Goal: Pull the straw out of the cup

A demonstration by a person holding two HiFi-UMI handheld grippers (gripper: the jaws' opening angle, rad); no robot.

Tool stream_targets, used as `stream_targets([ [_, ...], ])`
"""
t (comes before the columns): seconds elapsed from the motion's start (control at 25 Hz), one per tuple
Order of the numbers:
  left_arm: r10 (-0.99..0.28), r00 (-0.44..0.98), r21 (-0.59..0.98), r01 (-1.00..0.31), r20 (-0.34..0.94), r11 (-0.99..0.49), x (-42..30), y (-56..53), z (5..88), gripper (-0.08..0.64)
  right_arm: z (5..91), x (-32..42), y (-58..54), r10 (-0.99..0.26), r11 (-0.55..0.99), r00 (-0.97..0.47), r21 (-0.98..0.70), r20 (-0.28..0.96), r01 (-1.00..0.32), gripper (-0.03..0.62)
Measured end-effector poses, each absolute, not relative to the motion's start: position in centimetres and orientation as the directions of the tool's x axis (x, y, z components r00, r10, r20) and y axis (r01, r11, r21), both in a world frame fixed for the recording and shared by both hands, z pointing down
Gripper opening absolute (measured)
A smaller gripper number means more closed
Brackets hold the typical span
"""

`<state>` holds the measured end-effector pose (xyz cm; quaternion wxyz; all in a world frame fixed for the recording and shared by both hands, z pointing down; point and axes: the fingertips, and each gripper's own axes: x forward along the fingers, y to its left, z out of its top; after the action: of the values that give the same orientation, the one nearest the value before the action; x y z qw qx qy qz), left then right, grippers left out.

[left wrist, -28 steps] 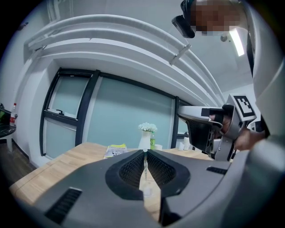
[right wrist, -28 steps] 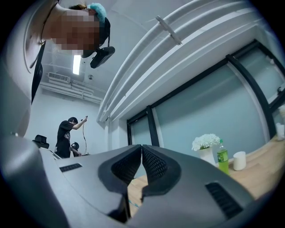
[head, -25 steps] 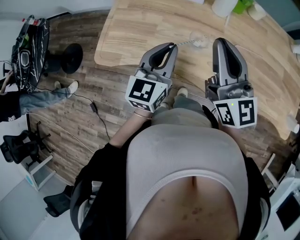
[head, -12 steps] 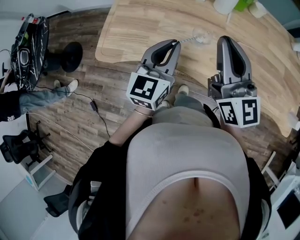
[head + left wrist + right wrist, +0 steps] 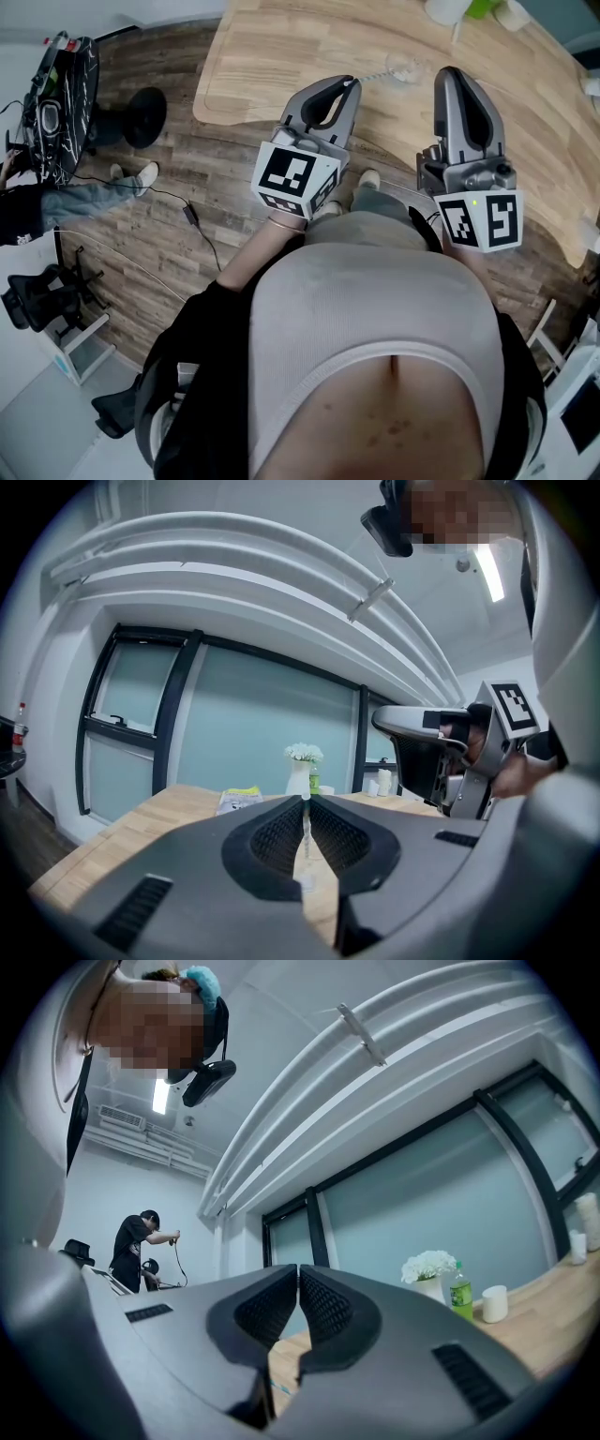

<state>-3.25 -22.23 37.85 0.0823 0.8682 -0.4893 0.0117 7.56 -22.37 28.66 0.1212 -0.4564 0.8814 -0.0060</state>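
compared with the earlier frames, the left gripper (image 5: 352,86) and the right gripper (image 5: 457,75) are being shown slightly higher in the head view, further over the wooden table (image 5: 272,56). the clear cup (image 5: 404,67) is being shown shifted by about the same small amount, so the arrangement is being kept almost unchanged.

the left gripper is being held closed on the straw (image 5: 373,80). in the left gripper view the thin pale straw (image 5: 305,832) is being pinched in the seam between the two pads, close to the tips. from there the straw is being carried across to the clear cup, which is being seen on the table ahead of and between the two gripper tips. whether the cup is standing or lying cannot be told.

the right gripper is being held with its jaws together and nothing between them. it is being kept beside the cup, apparently without contact.

the gripping step is being judged complete. the extraction is being judged unfinished, since the straw's far end is still being seen at the cup. the straw is still to be drawn clear of it. as the cup is not being restrained, it may be dragged along.
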Motion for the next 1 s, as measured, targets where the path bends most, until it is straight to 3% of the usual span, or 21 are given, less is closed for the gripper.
stream_targets([
  [1.0,-0.854,0.515,0.132,-0.854,0.072,-0.503,-5.0,-20.4,36.7,0.028,28.2,6.2,-20.0,-0.81,0.573,-0.542,-0.106,-0.222,-0.813,0.031],
])
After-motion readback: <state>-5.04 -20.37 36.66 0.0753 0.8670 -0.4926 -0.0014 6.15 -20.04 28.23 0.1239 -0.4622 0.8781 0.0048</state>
